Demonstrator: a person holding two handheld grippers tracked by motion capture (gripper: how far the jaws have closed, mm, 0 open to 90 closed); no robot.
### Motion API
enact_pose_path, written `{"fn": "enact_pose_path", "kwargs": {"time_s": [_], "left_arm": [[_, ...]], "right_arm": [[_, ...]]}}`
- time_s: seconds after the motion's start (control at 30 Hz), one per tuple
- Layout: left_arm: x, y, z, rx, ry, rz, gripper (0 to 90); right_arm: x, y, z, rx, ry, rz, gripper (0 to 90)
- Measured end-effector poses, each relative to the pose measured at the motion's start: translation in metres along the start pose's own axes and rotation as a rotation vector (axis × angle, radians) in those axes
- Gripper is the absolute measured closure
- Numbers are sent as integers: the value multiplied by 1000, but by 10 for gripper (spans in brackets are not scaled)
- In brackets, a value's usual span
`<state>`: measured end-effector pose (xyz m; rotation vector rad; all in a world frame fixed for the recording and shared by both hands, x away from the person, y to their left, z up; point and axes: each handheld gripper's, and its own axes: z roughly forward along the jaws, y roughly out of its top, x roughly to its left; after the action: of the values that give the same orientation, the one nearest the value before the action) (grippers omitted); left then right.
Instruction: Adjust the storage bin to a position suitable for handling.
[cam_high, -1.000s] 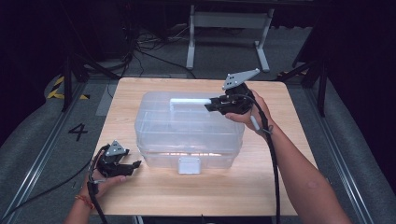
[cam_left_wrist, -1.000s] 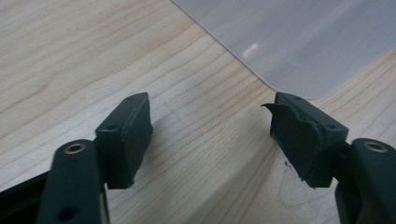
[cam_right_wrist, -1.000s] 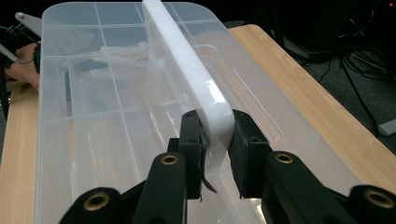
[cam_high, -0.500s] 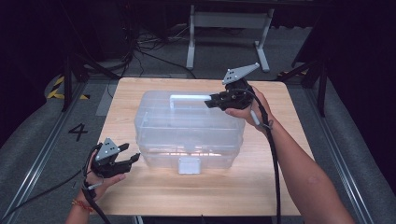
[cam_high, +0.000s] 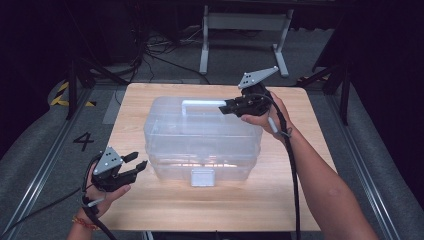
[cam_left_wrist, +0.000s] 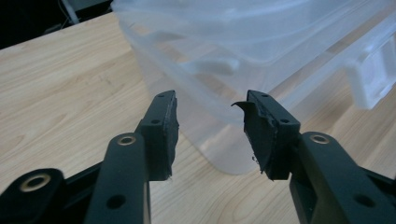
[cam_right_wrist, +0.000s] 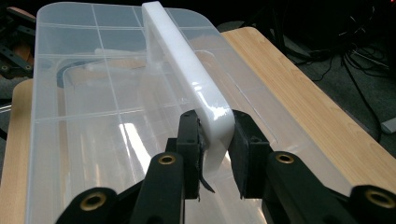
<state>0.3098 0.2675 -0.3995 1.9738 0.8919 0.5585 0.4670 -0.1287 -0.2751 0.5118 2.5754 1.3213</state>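
1. One clear storage box mid-table, long axis 9-to-3 o'clock, white handle likewise.
2. Right gripper clamped on handle's 3 o'clock end.
3. Left gripper spread apart, near box's 8 o'clock corner.

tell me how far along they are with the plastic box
Done: the right gripper is shut on the white handle of the clear box. In hand: the left gripper is open beside the box's corner. Left: the box rests on the table, front latch down.

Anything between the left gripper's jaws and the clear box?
No. In the left gripper view, the open left gripper faces the clear box corner with bare wooden table between them.
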Motion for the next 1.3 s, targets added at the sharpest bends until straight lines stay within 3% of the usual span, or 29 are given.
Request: {"fn": "enact_pose_path", "kwargs": {"time_s": [0.13, 0.3, 0.6, 0.83, 0.93, 1.3], "left_arm": [[-4, 7, 0, -37, -38, 3, 645], [-7, 12, 7, -27, -31, 6, 743], [-4, 12, 13, -63, -8, 0, 842], [-3, 14, 13, -67, -1, 1, 858], [-3, 16, 13, -66, -5, 5, 859], [-2, 24, 11, -66, 12, 23, 852]], "right_arm": [[0, 0, 0, 2, 0, 1, 756], [1, 1, 0, 6, 0, -4, 756], [1, 1, 0, 7, -7, -10, 753], [6, 1, 0, 9, -49, -26, 730], [8, 1, -3, -3, -88, -32, 677], [10, -17, -41, -64, -185, -20, 562]]}}
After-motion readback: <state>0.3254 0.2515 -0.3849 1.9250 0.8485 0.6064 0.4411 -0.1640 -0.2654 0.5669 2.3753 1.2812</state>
